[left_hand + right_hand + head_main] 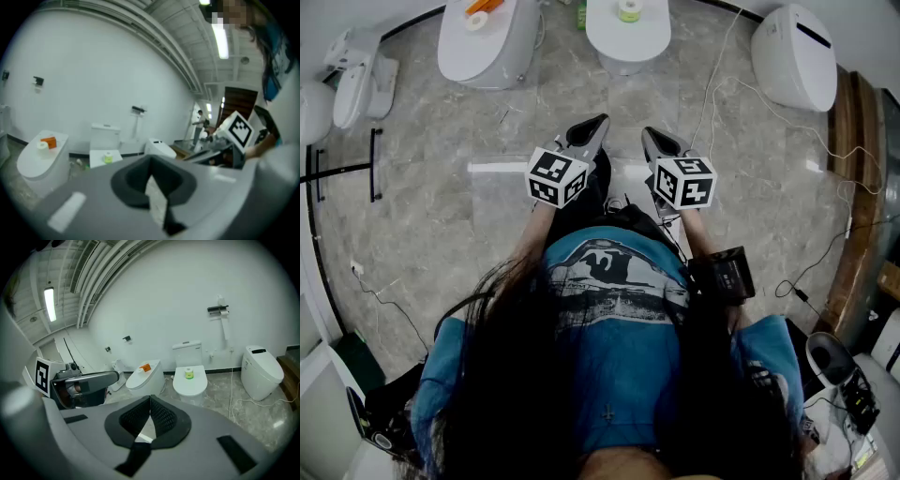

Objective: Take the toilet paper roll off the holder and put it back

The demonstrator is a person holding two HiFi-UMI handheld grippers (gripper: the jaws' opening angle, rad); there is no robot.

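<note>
Two steps are left, as I judge it: lifting the roll off and setting it back. Neither looks begun.

Three white ceramic toilets stand along the far wall, well apart from me: the left toilet [145, 378], the middle toilet [190, 385] and the right toilet [261, 372]. All three lids are down, so I see nothing of the bowls, and two of the lids serve as shelves.

My left gripper [150, 164] and my right gripper [150, 400] hang side by side at my waist. Each has its jaws pressed together with nothing between them.

High on the wall, above the gap between the middle and right toilets, sits the black wall-mounted paper holder [218, 309]. Something pale hangs at its end, too small for me to call a roll.

On the left toilet's lid lie a small orange box [49, 141] and a little white roll [43, 146] just beside it. On the middle toilet's lid stands a pale toilet paper roll with a yellow-green band [189, 374], the roll I see most clearly.
</note>
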